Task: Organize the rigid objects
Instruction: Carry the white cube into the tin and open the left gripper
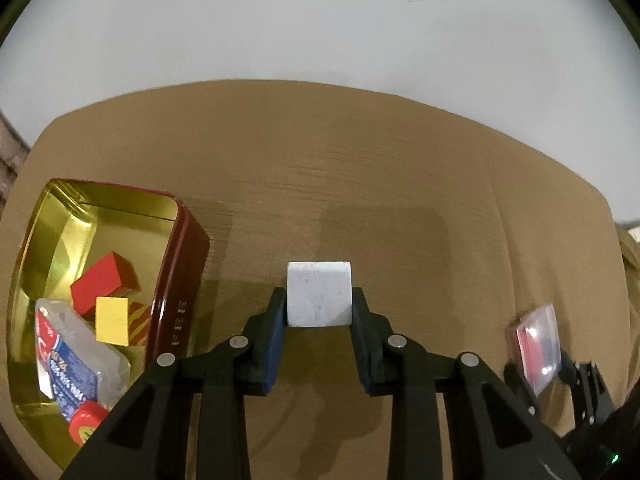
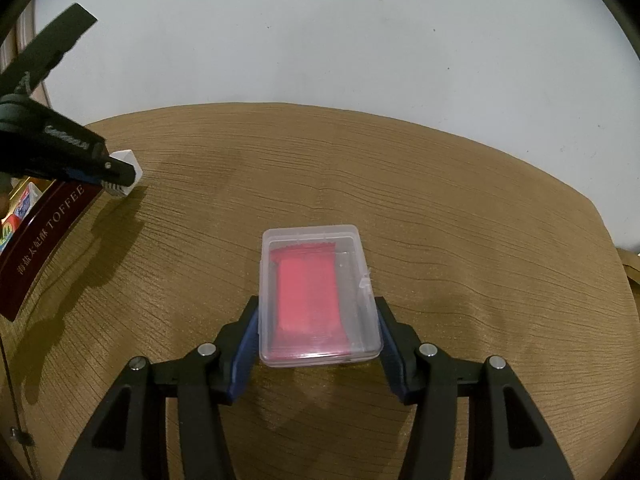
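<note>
With the white cube (image 1: 319, 294) pinched between the left gripper (image 1: 319, 307) pads, the step in hand looks like the pick-and-carry of a loose piece toward the red tin (image 1: 182, 280). In the right wrist view the cube sits at or just above the brown table (image 2: 440, 220), just beside the tin's long wall. Tin already holds a red block (image 1: 102, 280), a yellow block (image 1: 112, 320), a blue-printed packet (image 1: 76, 368) and a red cap (image 1: 86, 426). Next move, I judge: lift clear of the rim, shift left over the gold interior, release onto a free patch. Right gripper (image 2: 318, 332) is clamped on the clear plastic case (image 2: 318, 300) with a red insert, well apart from the tin; probably goes in after. Both tools point steeply down at the table.
</note>
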Action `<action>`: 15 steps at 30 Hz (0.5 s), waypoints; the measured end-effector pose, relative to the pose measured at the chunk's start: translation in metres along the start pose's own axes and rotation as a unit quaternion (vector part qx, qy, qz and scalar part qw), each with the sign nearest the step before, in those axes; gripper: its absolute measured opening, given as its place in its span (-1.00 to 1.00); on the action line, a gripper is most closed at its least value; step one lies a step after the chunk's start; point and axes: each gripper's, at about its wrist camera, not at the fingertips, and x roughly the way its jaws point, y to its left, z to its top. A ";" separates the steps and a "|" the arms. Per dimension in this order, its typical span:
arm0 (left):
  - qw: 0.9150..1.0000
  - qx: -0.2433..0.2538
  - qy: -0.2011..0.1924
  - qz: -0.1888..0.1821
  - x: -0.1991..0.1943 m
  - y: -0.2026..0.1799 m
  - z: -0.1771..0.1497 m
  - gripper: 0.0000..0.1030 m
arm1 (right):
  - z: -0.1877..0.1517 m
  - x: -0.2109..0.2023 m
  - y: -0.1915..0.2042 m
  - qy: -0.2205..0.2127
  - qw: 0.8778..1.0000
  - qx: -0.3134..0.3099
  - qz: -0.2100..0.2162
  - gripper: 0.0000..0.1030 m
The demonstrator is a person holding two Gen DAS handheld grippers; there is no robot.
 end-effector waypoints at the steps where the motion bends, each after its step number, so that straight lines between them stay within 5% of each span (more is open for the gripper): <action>1: 1.000 0.007 -0.003 0.003 -0.003 -0.002 -0.002 -0.48 | 0.000 0.000 0.000 0.000 1.000 0.000 0.000 0.07; 15: 0.998 0.054 -0.032 0.026 -0.063 -0.008 -0.020 -0.48 | -0.001 -0.001 -0.001 0.000 1.000 0.001 0.000 0.07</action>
